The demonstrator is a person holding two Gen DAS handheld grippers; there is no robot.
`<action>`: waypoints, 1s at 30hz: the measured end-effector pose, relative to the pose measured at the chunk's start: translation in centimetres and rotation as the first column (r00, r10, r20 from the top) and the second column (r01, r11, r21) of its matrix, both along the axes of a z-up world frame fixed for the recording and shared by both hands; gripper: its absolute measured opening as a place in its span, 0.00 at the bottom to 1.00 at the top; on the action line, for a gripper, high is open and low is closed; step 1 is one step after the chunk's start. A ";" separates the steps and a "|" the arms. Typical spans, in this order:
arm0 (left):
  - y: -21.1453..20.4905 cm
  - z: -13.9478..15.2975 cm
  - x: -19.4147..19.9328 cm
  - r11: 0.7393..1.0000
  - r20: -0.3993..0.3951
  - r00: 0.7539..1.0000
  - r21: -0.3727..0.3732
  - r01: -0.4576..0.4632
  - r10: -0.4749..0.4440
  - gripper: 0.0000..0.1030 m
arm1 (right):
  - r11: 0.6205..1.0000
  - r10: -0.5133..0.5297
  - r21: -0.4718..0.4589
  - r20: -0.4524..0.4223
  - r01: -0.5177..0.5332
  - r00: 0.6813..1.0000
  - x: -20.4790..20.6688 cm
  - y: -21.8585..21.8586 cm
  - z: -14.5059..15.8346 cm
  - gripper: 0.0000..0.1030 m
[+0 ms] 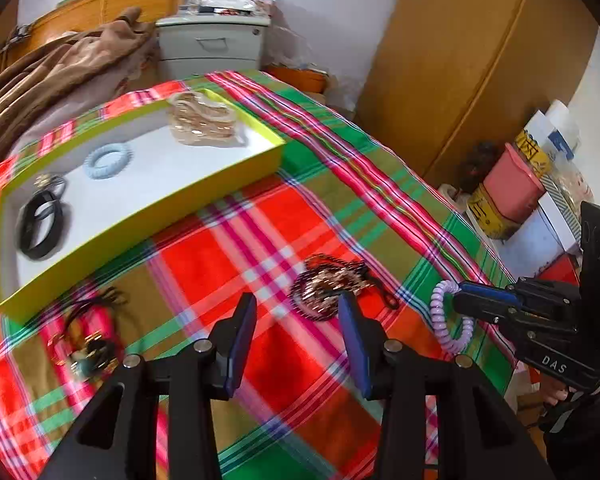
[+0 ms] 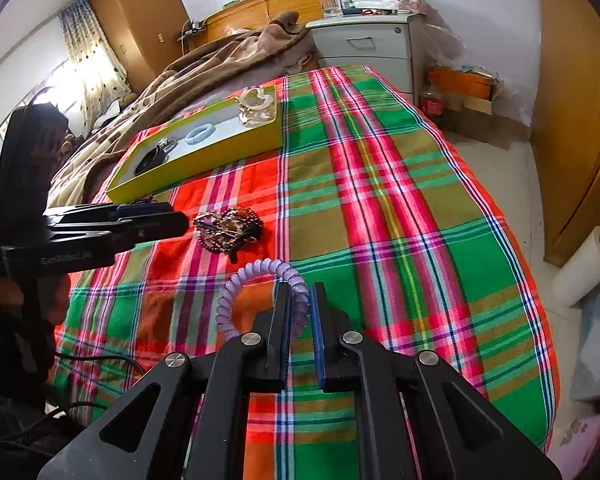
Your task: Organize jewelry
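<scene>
Left gripper point(image 1: 298, 312), seen from its own wrist camera, stands wide open with nothing between its blue pads, hanging over the plaid bedspread point(image 1: 380, 184) just short of a tangled heap of dark beads and gold chain point(image 1: 332, 286). Yellow-green tray point(image 1: 204, 196) lies beyond, up and to the left; it already holds a black band point(image 1: 40, 228) with a small gold-trimmed piece next to it, a pale blue scrunchie point(image 1: 108, 160) and a pile of gold and cream bangles point(image 1: 202, 122). Outside the tray, near its front corner, a dark cord piece with gold fittings point(image 1: 86, 332) lies loose on the cloth. At the right edge the right gripper point(image 1: 456, 300) holds a lilac spiral hair tie point(image 1: 452, 320), which hangs down from its tips. Right wrist view: jaws nearly closed, pinching one side of the lilac spiral hair tie point(image 2: 260, 296); the rest of the loop stands free to the left of the fingers, and it looks lifted off the cloth. Tray point(image 2: 204, 160) sits well apart, further up the bed, with the bead heap point(image 2: 228, 230) between. Judgement: task roughly half done — four items boxed, one in transit, at least two groups still to collect. The left gripper point(image 2: 180, 220) looks placed to take the bead heap next; a tangle may come up only in part.
</scene>
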State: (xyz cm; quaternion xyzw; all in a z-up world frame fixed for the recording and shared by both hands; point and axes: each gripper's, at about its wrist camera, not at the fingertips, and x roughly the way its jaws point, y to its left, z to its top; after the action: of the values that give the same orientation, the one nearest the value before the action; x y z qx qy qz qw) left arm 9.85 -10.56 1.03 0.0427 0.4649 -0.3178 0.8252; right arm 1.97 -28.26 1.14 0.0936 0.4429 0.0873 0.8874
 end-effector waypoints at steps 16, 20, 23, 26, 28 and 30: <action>-2.5 -1.3 0.5 0.998 -0.045 0.998 0.044 0.037 -0.034 0.18 | 1.000 -0.019 0.025 -0.005 0.019 1.000 0.3 -0.9 -0.5 0.10; -2.0 -1.0 0.6 0.999 -0.046 0.999 0.020 0.025 -0.024 0.13 | 0.999 -0.022 0.024 -0.005 0.022 1.000 0.3 -0.9 -0.5 0.10; -1.7 -0.7 0.5 1.000 -0.045 0.999 -0.003 0.019 -0.019 0.08 | 0.999 -0.026 0.024 -0.005 0.026 1.000 0.3 -0.9 -0.5 0.10; -1.1 -0.1 0.2 0.999 -0.040 0.999 -0.046 0.020 -0.022 0.07 | 0.999 -0.031 0.025 -0.003 0.031 1.000 0.3 -1.0 -0.4 0.10; -0.6 0.2 0.1 0.998 -0.033 0.999 -0.057 0.015 -0.017 0.07 | 0.999 -0.033 0.027 -0.001 0.033 0.999 0.3 -1.0 -0.4 0.10; 0.2 0.3 0.2 0.998 -0.035 0.999 -0.061 -0.011 0.009 0.07 | 0.999 -0.035 0.028 -0.001 0.035 0.999 0.3 -1.1 -0.4 0.10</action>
State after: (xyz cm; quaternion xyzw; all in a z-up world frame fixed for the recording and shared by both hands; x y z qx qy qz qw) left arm 10.01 -10.34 1.32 0.0096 0.4694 -0.3283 0.8196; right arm 2.23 -29.32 0.77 0.1137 0.4402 0.0779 0.8872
